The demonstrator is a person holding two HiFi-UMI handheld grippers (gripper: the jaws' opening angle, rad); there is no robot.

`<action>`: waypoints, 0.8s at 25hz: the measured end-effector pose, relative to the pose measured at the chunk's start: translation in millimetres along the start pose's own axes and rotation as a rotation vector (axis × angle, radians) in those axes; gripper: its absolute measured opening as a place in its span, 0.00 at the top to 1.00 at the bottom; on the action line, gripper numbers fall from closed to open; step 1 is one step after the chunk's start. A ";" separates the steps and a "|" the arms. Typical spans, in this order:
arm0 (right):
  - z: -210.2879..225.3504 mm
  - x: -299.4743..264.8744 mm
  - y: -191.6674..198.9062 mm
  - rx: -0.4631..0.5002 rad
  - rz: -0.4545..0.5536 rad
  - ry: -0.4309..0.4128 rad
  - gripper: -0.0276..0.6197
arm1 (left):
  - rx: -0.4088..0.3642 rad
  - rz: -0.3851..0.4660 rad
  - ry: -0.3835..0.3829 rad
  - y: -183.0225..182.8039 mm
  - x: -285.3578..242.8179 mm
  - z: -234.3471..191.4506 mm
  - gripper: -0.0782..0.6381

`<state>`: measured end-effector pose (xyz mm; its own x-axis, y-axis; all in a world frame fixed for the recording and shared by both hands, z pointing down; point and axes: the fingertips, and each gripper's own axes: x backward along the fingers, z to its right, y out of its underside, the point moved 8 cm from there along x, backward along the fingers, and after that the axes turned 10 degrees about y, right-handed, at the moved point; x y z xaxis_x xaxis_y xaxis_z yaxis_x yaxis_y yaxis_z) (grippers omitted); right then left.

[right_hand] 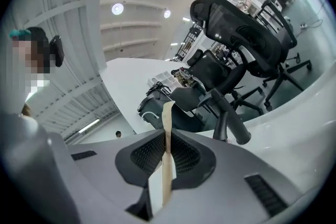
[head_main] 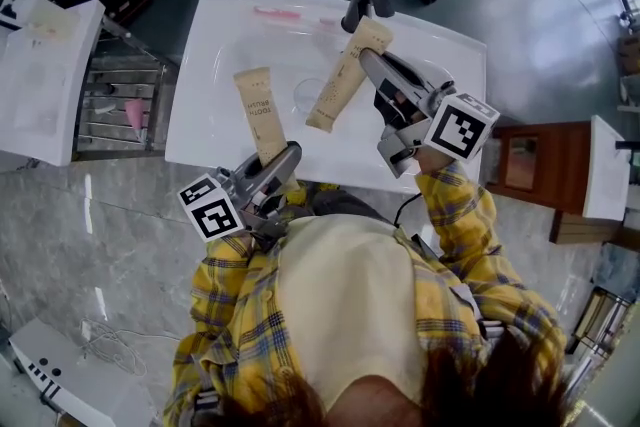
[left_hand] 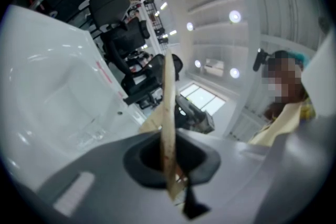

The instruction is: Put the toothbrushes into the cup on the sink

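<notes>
Left gripper (head_main: 289,155) jaws clamp the left pack (head_main: 261,113); right gripper (head_main: 369,59) jaws clamp the right pack (head_main: 344,75). The clear cup (head_main: 311,96) sits mid-frame between them, nearest the right pack's slanted lower end.

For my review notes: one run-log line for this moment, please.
left hand-held gripper: shut on left tube | right hand-held gripper: shut on right tube | both tubes over sink | pink toothbrush on back rim

text | beige packet (head_main: 259,107) | two dark lines, probably lettering | unreadable
</notes>
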<state>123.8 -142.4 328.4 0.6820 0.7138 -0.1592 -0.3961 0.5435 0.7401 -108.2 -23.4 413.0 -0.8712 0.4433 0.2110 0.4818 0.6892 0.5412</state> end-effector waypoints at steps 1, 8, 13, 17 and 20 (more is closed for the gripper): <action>1.1 -0.8 1.3 0.029 0.007 0.022 0.90 | 0.000 0.005 -0.006 -0.2 0.6 -0.2 0.87; 3.4 -13.1 21.0 0.225 0.064 0.104 0.90 | 0.003 0.027 -0.013 -1.1 1.7 0.4 0.88; 6.6 -21.0 33.2 0.320 0.121 0.130 0.90 | 0.001 0.033 -0.016 -1.6 4.4 0.5 0.88; 15.9 -28.5 44.1 0.326 0.136 0.149 0.90 | 0.002 0.043 -0.027 -0.6 4.9 0.3 0.88; 23.5 -33.7 55.0 0.335 0.131 0.174 0.90 | 0.004 0.043 -0.031 0.6 5.1 0.3 0.88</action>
<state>93.4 -146.9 389.8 0.5134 0.8473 -0.1363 -0.2311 0.2895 0.9289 -112.3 -20.5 414.1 -0.8462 0.4902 0.2091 0.5195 0.6710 0.5290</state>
